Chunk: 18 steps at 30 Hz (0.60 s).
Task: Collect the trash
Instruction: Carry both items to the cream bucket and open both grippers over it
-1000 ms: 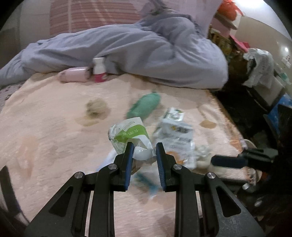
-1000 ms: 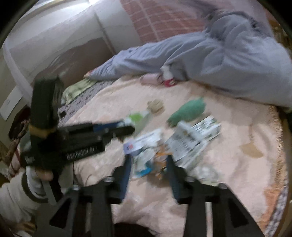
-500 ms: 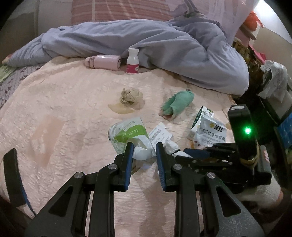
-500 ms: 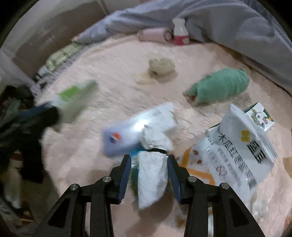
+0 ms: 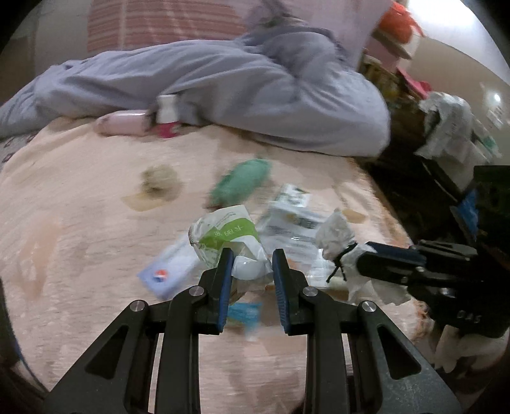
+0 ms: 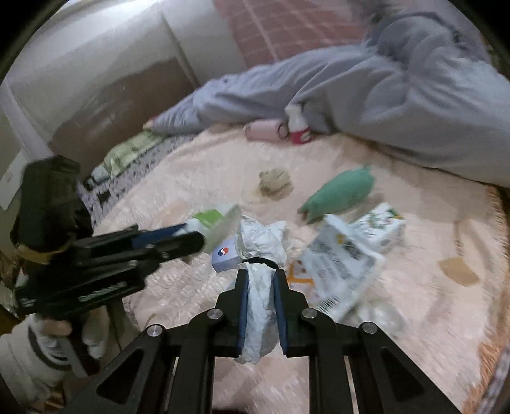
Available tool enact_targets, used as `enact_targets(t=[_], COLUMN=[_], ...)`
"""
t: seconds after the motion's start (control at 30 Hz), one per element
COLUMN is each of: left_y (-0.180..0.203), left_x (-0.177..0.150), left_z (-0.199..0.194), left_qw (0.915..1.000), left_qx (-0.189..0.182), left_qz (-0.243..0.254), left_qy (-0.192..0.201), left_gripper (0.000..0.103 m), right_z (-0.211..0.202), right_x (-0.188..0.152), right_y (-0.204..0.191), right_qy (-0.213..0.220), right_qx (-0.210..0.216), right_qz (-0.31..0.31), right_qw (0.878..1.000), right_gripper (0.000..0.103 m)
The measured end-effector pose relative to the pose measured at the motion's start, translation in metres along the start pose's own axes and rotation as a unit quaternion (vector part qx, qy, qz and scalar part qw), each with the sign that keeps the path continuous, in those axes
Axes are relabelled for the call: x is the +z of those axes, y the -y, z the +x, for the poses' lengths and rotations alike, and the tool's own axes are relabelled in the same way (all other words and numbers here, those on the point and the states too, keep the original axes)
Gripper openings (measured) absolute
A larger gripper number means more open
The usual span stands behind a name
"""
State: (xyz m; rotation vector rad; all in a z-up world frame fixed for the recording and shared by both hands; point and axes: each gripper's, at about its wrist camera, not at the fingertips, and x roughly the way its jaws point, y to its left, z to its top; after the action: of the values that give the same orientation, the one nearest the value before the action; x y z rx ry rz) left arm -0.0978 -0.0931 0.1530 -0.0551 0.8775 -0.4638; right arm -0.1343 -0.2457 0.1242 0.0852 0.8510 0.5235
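Closest to me, my right gripper (image 6: 258, 286) has its fingers (image 6: 243, 305) clamped on a crumpled white bag (image 6: 259, 274) cinched with a black tie, its top bunched above the fingertips and its tail hanging below them; my left gripper (image 5: 251, 270) is clamped on a crushed white and green wrapper (image 5: 228, 237), held clear of the bed (image 5: 79, 223), and in the right view it shows side-on with a gloved hand (image 6: 47, 337) on its handle; below both, near the bed's front edge, lies a loose heap of trash on the pink bedspread: a pale blue packet (image 6: 224, 256) with a round red and blue mark, a large white printed pouch (image 6: 341, 264) and a small white and green carton (image 6: 384, 227) just beside it towards the right edge; something teal (image 5: 244, 313) lies under the left fingers, too blurred to name; further towards the middle of the bed sit a rolled green cloth (image 6: 339, 194) and, apart from it to the left, a beige crumpled wad (image 6: 274, 183) on a stained patch; at the far side a pink bottle (image 6: 263, 132) lies on its side touching an upright white bottle with a red base (image 6: 298, 125), both against a heaped grey-blue duvet (image 6: 366, 95); beyond that, a striped red headboard (image 6: 287, 25).
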Motion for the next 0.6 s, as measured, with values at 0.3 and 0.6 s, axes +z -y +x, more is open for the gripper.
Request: enact_targets(t=[0.3,0.6], left_y=[0.111,0.214], left_x=[0.002,0.002], left_z=[0.021,0.051], left_qw=[0.9947,0.9812], left_qx=[-0.070,-0.118], left_qz=[0.074,0.147], left_qy=[-0.012,-0.042], left_gripper=[0.022,0.022], right_z=[-0.104,-0.186], right_x=[-0.043,-0.102], right_y=[0.061,0.142], right_qy=[0.062,0.088], right_qx=[-0.061,-0.143], right_qz=[0.061,0.141], right_qw=[0.994,0.976], right_gripper=[0.015,0.015])
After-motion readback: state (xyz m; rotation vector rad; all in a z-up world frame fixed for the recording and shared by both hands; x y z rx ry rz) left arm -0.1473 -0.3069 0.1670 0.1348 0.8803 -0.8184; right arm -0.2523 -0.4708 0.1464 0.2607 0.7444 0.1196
